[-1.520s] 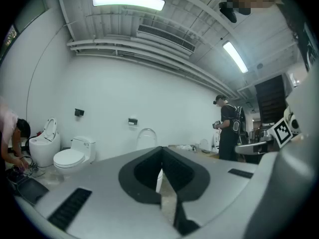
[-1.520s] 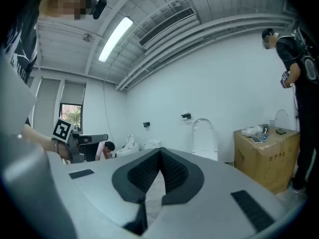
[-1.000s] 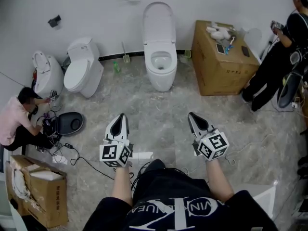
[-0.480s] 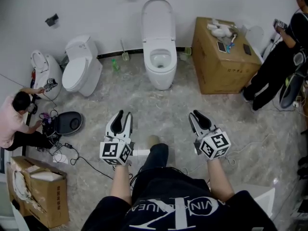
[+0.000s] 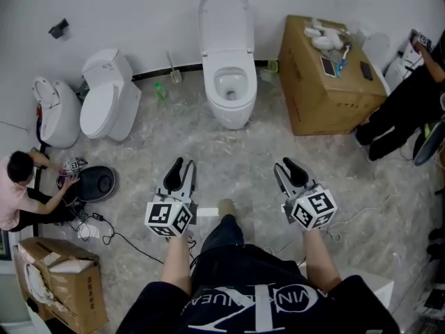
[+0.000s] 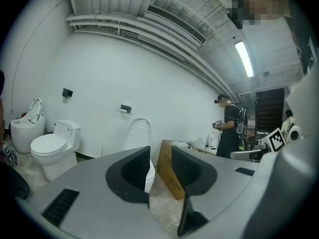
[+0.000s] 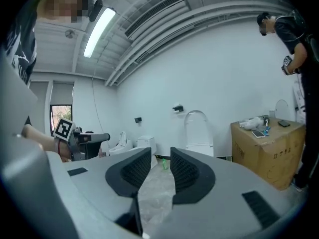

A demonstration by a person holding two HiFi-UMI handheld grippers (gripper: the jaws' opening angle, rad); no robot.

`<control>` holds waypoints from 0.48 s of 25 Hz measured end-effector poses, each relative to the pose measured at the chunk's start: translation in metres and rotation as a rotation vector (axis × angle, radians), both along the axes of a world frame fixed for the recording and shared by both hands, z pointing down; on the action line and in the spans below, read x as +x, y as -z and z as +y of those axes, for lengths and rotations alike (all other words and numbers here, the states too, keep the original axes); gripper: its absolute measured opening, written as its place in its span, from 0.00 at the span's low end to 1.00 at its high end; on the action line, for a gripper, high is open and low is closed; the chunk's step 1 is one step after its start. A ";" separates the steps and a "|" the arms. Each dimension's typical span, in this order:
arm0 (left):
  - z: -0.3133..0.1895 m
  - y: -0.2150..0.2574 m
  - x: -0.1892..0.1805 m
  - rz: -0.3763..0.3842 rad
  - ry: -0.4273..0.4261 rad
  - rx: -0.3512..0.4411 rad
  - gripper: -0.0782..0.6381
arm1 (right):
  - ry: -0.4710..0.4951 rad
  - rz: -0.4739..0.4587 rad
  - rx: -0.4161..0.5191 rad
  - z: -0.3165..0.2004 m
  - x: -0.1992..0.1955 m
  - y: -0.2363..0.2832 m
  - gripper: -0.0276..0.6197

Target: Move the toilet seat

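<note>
A white toilet [image 5: 229, 89] stands against the back wall in the head view, its seat and lid [image 5: 224, 18] raised upright. Both grippers hover over the marble floor a good way short of it. My left gripper [image 5: 182, 165] is open and points at the toilet; nothing lies between its jaws, which have just been opening. My right gripper [image 5: 288, 164] is likewise open and empty, its jaws having just opened too. The left gripper view shows the raised lid [image 6: 140, 132] just beyond the left gripper [image 6: 160, 156]. In the right gripper view, the lid [image 7: 197, 127] stands far ahead of the right gripper [image 7: 160, 159].
A big cardboard box [image 5: 327, 89] with phones and small items stands right of the toilet. Two more toilets [image 5: 106, 104] [image 5: 54, 113] stand at the left. A crouching person [image 5: 17, 197] works over a black seat [image 5: 95, 183] and cables. Another person [image 5: 407, 99] stands at the right.
Both grippers went from shut to open and moved forward toward the toilet. My foot has stepped forward between them. The crouching person lowered an arm to the floor.
</note>
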State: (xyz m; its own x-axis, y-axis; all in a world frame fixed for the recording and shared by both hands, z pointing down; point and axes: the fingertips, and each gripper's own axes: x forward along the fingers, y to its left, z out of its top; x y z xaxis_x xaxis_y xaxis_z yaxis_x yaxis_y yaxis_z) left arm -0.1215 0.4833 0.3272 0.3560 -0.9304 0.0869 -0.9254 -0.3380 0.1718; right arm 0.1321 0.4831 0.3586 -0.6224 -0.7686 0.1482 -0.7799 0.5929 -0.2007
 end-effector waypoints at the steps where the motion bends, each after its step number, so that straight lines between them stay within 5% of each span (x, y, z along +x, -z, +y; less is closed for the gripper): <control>1: -0.013 0.000 -0.003 0.003 0.002 -0.006 0.28 | 0.008 0.006 -0.005 -0.011 -0.005 -0.001 0.23; 12: -0.129 -0.016 -0.049 0.000 0.017 -0.058 0.28 | 0.000 0.013 -0.062 -0.124 -0.039 -0.015 0.24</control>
State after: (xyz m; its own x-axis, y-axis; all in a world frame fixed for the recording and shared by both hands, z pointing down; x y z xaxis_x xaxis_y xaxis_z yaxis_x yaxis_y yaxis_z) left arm -0.1701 0.3539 0.3436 0.3405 -0.9296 0.1408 -0.9308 -0.3121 0.1902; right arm 0.0933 0.3589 0.3734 -0.6202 -0.7577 0.2033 -0.7826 0.5797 -0.2268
